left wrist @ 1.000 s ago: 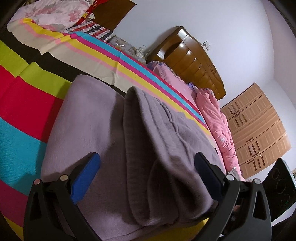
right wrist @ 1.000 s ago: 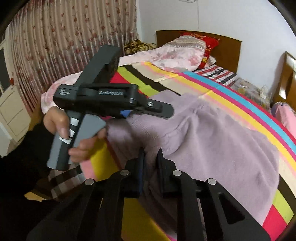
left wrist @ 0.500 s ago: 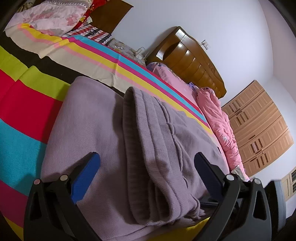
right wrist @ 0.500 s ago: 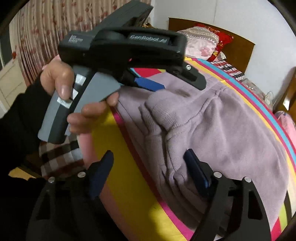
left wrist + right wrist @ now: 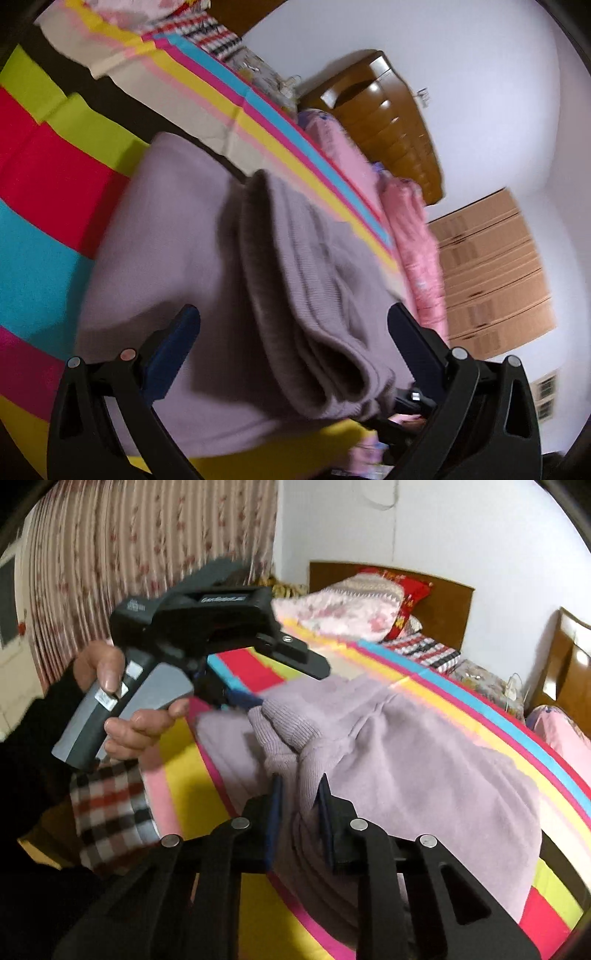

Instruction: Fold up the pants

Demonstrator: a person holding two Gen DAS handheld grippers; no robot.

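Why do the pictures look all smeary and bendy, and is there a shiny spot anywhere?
Left wrist view: motion blur smears the striped blanket and the purple pants, while the left gripper stays sharp; light glints on the wooden headboard. Right wrist view: the hand and blanket stripes blur, and the right gripper casts a shadow. Both views bend at the edges from the fisheye lens.

Soft, even indoor light fills both views, with a bright glare patch on the glossy brown wooden headboard (image 5: 384, 122). Motion blur smears the striped multicoloured bedspread (image 5: 55, 155) and the ribbed lilac knit pants (image 5: 406, 746). Fisheye distortion bends the edges, and dark vignetting blackens every corner.
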